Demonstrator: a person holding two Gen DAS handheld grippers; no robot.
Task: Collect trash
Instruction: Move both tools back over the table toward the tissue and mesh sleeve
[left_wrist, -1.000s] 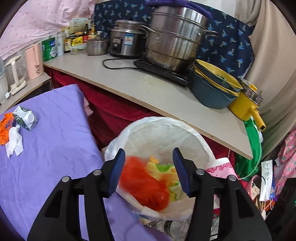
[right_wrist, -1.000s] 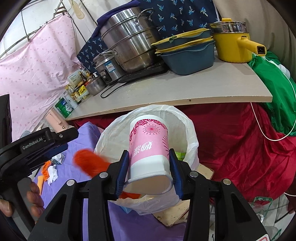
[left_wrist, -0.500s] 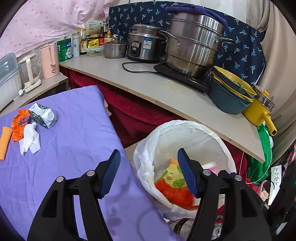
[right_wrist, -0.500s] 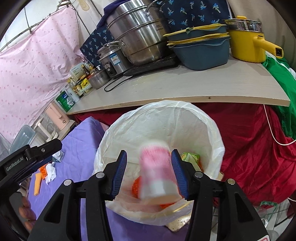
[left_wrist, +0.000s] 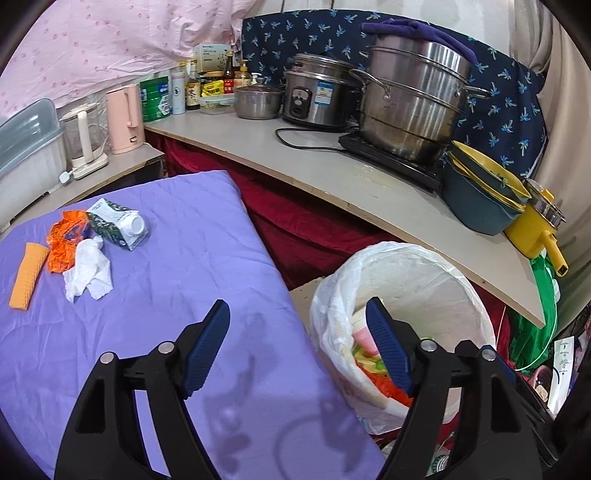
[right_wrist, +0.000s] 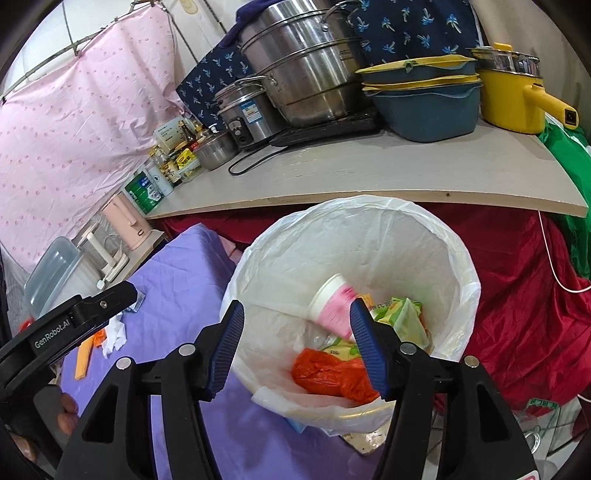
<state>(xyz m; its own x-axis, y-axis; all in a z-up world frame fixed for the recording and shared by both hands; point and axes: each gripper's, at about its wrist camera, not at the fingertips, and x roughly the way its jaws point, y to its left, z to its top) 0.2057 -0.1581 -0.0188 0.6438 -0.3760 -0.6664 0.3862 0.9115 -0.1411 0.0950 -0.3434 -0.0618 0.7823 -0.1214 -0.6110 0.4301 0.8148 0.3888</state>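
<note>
We see a big purple cloth (left_wrist: 184, 280) spread over the table, and beside its edge stands the trash bin (right_wrist: 458, 266) with a white bag lining it. Behind both runs a long shelf (left_wrist: 369, 192) full of pots.

The bin already holds some trash: a pink cup (right_wrist: 332, 306) lying on its side, an orange bag (right_wrist: 328, 373) and some green and yellow wrappers (right_wrist: 402, 317).

More trash waits at the far end of the cloth, well away from the bin — a small carton (left_wrist: 118, 223), a crumpled orange wrapper (left_wrist: 64, 240) just beside it, a white tissue (left_wrist: 88, 273) touching that wrapper, and an orange strip (left_wrist: 27, 275) a little apart.

Our right gripper (right_wrist: 297, 349) hangs over the bin with its jaws wide apart and nothing in them. Our left gripper (left_wrist: 297, 347) is over the near edge of the cloth, also spread wide and holding nothing.

We think the next step is to go back for the pile. To do it well, we should pick one piece at a time. The carton looks stiff, so we can squeeze its sides. The tissue is soft and floppy — we should come straight down on its thick middle and pinch, or it may slip out. We should lift high enough to clear the bin's rim before we let go.
</note>
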